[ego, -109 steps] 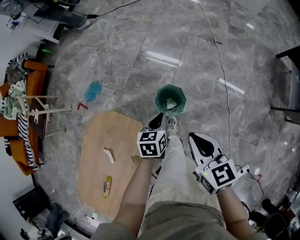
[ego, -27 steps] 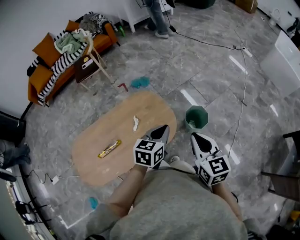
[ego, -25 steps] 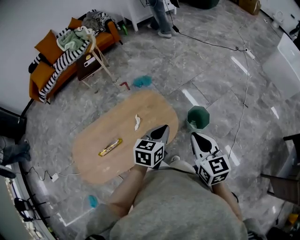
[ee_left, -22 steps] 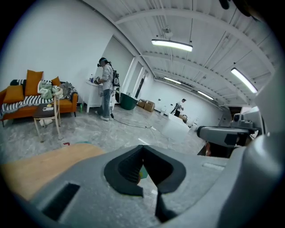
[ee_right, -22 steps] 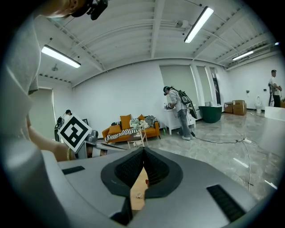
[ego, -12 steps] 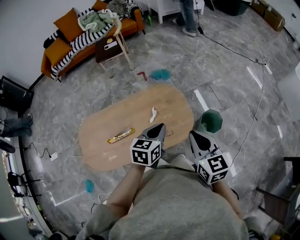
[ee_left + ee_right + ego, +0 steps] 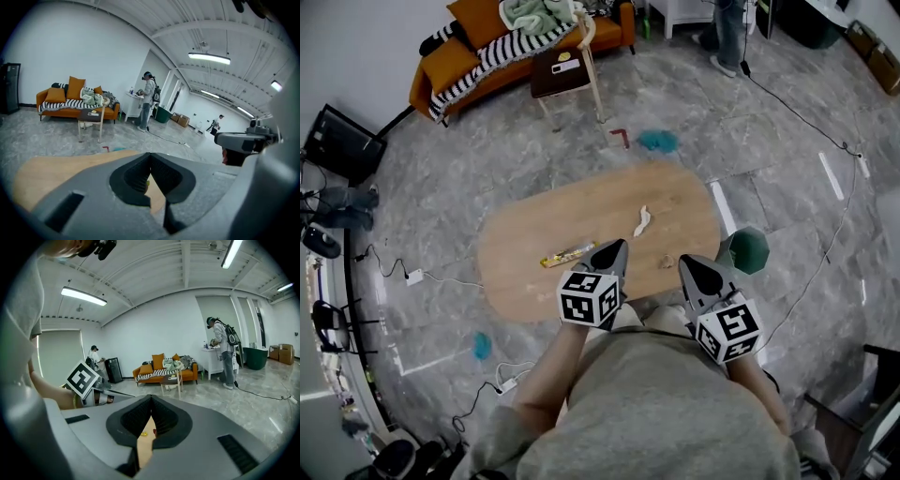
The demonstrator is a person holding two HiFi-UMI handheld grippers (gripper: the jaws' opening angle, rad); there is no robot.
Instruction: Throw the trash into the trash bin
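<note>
Left gripper point(image 7: 616, 247), right gripper point(image 7: 686, 263): jaws pinched together, empty, above near edge of table point(image 7: 516, 281). Spread jaws first, then come low at yellow wrapper point(image 7: 567, 254) there.

A big white-walled studio dressed as a living room: orange fabric sofa point(image 7: 65, 113), oval pale-wood bench point(image 7: 534, 246), glossy grey stone-tile floor point(image 7: 787, 202), long ceiling strip lamps point(image 7: 209, 58)

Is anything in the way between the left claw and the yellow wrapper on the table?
No, nothing visible is. The yellow wrapper lies flat on the table, just left of the left claw, with only tabletop between them.
</note>
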